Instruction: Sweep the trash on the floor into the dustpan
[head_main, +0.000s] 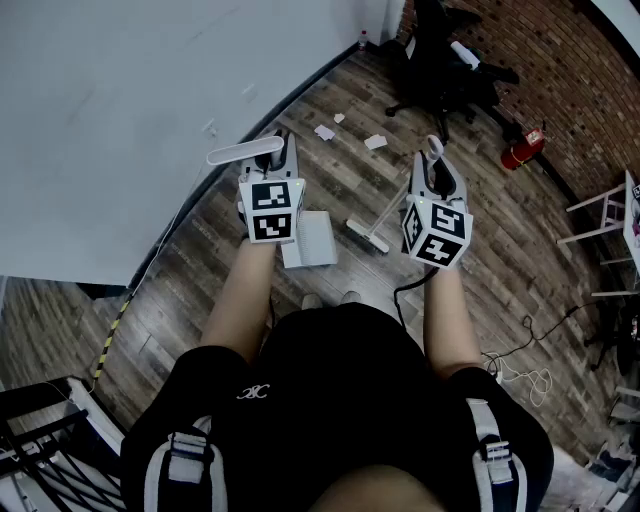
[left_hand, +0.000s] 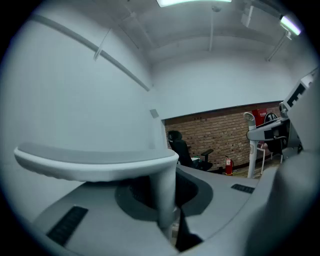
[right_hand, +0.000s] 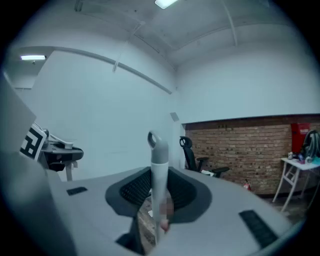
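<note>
Scatter is the risk: white paper scraps (head_main: 375, 141) lie at 12 o'clock, well beyond the white plastic dustpan (head_main: 310, 240) on the wood floor (head_main: 330, 178); a hard stroke could flick them past. Right gripper (head_main: 435, 170) clamps the slim white broom (head_main: 368, 237), handle slanting toward 7 o'clock; left gripper (head_main: 280, 160) clamps the dustpan's handle.

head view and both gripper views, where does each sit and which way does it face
Head view: on the person's head, steeply down at the wood floor; forearms, torso, left gripper, right gripper show.
Left gripper view: on the left gripper, along its jaws, shut on the dustpan handle, toward the white wall.
Right gripper view: on the right gripper, along its jaws, shut on the broom handle.
Shared: both gripper views catch the office chair.
</note>
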